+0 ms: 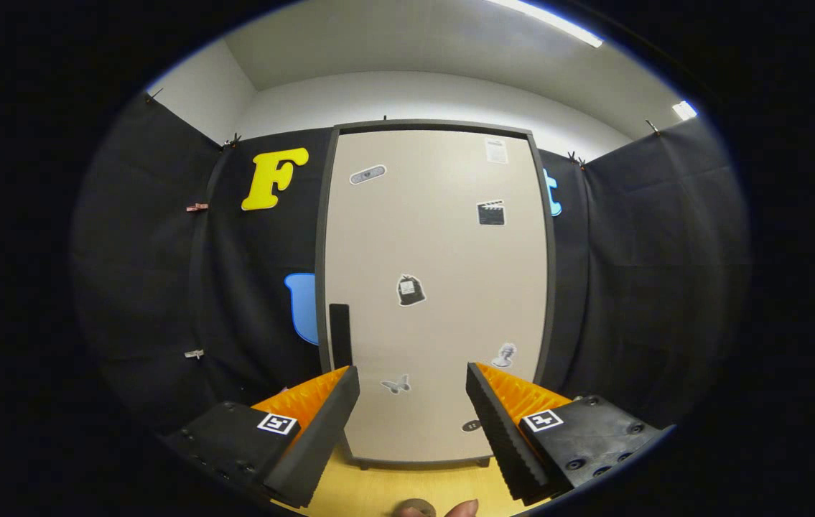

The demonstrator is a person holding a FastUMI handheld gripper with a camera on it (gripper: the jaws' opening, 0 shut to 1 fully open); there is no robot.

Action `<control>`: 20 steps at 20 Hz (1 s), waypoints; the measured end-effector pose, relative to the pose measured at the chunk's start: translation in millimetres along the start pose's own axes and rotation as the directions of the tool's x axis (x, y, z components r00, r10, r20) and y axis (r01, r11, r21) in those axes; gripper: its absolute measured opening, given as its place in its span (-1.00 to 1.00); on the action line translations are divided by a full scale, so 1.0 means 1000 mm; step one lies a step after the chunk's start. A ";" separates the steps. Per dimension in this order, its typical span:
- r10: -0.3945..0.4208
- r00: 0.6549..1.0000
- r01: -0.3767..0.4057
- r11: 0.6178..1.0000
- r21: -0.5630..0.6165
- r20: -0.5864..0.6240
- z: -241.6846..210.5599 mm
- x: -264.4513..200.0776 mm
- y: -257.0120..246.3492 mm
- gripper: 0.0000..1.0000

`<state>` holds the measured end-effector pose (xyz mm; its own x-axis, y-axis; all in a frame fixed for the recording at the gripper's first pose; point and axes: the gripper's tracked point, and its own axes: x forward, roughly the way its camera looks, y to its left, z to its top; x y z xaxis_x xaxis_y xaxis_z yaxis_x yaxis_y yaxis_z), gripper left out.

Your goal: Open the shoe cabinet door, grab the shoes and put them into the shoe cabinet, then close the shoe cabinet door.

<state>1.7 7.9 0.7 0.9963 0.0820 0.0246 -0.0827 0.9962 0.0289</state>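
Tall shoe cabinet (436, 287) standing upright beyond the fingers, its shut door (450, 323) facing the gripper (413, 380), handle (340, 334) running vertically, fingers spreading wide, holding nothing

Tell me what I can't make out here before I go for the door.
- Cabinet interior: hidden by its shut door.
- Shoes: whereabouts can't be told.
- Handle: a dark strip, its shape too small to read.
- Round object on the floor, cut off at the bottom.
- Gripper open, jaws apart, holding nothing.
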 end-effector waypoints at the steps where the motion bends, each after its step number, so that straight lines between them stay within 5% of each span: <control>1: 0.011 1.000 -0.012 1.000 0.001 0.004 0.001 0.001 0.002 0.95; 6: 0.053 0.999 -0.053 0.999 -0.013 -0.008 -0.016 0.044 0.038 0.95; 16: 0.018 0.999 -0.018 1.000 0.020 -0.038 -0.047 0.144 0.076 0.92; 19: -0.001 0.999 0.003 0.999 0.041 -0.048 -0.052 0.161 0.077 0.59; 20: -0.014 0.999 0.016 0.999 0.043 -0.047 -0.052 0.166 0.074 0.33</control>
<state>162.2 96.7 -45.5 0.9973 0.0697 -0.0226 -0.0680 0.9951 0.0720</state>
